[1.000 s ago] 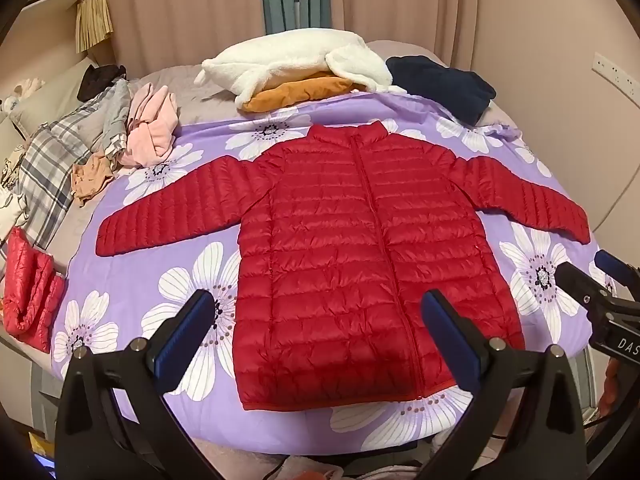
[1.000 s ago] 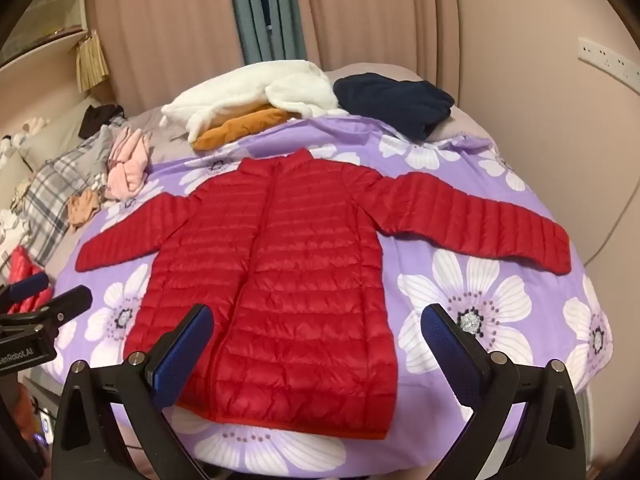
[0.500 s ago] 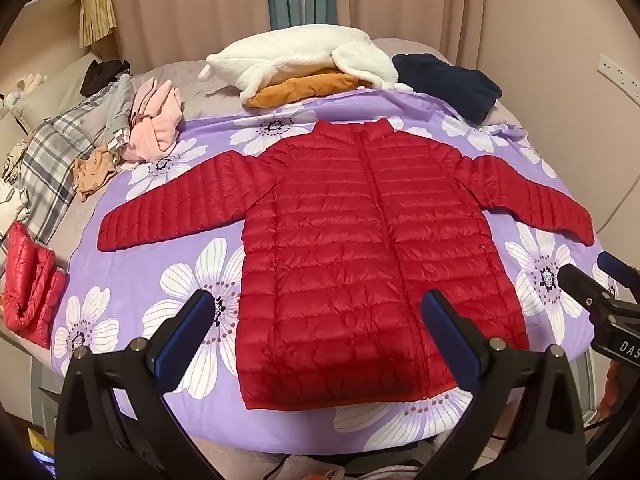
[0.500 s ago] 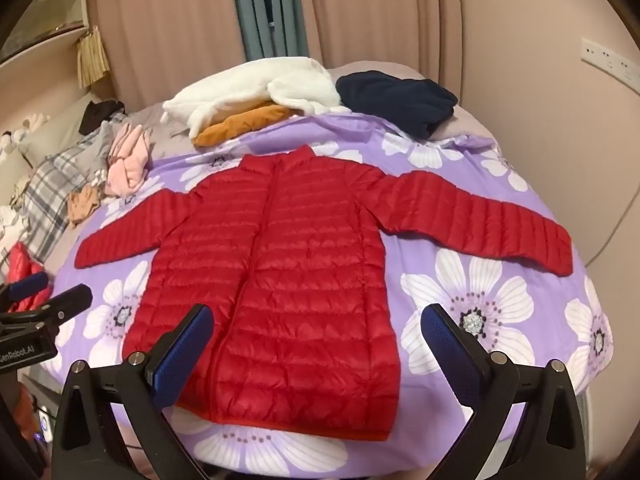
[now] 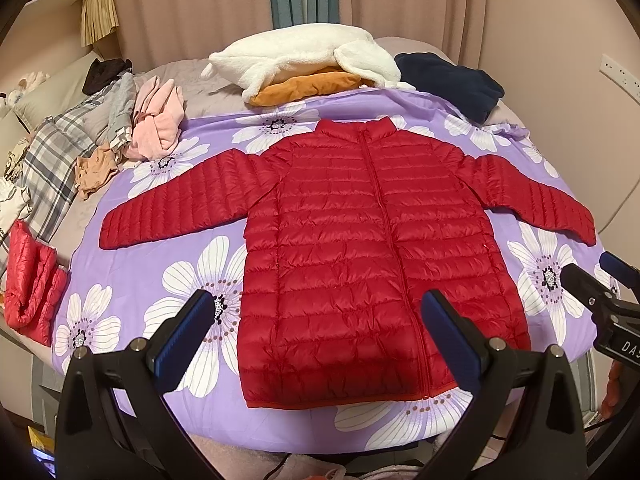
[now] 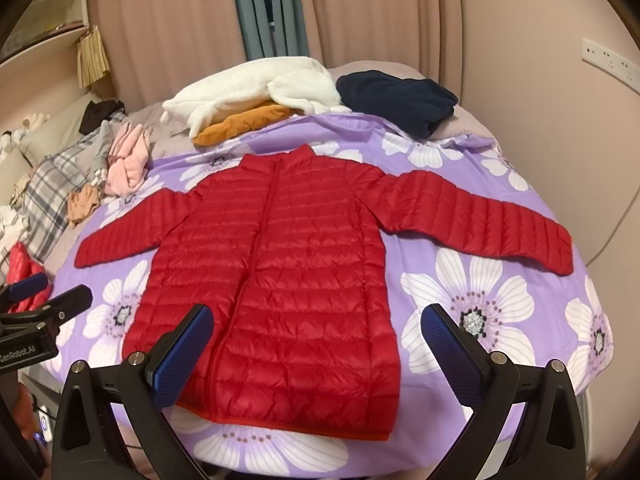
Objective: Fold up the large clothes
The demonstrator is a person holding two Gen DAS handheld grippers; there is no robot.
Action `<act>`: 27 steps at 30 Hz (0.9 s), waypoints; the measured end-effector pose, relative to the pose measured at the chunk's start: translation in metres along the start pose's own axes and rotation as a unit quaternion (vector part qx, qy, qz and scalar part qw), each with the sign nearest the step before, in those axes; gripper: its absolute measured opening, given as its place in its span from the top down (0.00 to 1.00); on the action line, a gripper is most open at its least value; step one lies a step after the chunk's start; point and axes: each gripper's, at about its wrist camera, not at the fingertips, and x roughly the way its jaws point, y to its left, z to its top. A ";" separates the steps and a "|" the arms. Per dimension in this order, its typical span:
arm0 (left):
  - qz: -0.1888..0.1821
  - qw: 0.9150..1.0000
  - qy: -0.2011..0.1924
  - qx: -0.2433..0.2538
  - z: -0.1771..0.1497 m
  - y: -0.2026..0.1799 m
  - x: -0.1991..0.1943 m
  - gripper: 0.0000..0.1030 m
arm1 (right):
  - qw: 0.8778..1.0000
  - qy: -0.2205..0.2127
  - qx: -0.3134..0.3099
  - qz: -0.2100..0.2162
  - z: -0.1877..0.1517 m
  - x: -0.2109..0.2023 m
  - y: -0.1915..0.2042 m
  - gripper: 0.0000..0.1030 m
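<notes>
Red puffer jacket (image 5: 360, 248) lies face up and zipped on the purple floral sheet (image 5: 192, 272), collar toward 12 o'clock, hem toward 6 o'clock at the near edge of the bed. Both sleeves are spread wide, the left sleeve (image 5: 180, 204) out toward 9 o'clock and the right sleeve (image 6: 480, 220) out toward 3 o'clock. Judgement: the garment is laid flat and squared for folding, and no fold is yet made.

Left gripper (image 5: 320, 344) hangs above the hem with its jaws spread wide and nothing between them. Right gripper (image 6: 316, 344) hangs likewise over the hem at the jacket's right side, jaws spread, empty. Neither touches the cloth. Judgement: both are held back at 6 o'clock to take in the whole garment before reaching for a sleeve or a side.

Surroundings: at 12 o'clock beyond the collar sits a white fleece garment (image 5: 304, 56) over an orange one (image 5: 304, 88), with a dark navy garment (image 5: 448, 80) toward 1 o'clock. At 10 o'clock lies a pink garment (image 5: 160, 124) beside plaid cloth (image 5: 48, 168). A second red quilted piece (image 5: 30, 276) rests at 8 o'clock off the sheet.

Obstructions: none lies on the jacket. The piles stand apart from the collar and sleeves. The right cuff reaches near the bed's edge by the wall at 3 o'clock, so room on that side looks tight. The puffy, slick fabric is likely to spring back once folded.
</notes>
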 end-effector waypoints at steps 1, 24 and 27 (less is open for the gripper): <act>-0.001 1.000 0.000 0.000 0.000 0.001 0.000 0.00 | 1.000 0.000 0.000 0.000 0.000 0.000 0.000 0.01; -0.001 1.000 0.002 0.000 0.000 -0.001 -0.001 0.00 | 1.000 0.001 -0.001 -0.001 -0.001 0.000 -0.001 0.01; 0.000 1.000 0.002 0.000 0.001 -0.001 -0.001 0.00 | 1.000 0.001 -0.001 -0.001 -0.001 0.000 -0.001 0.01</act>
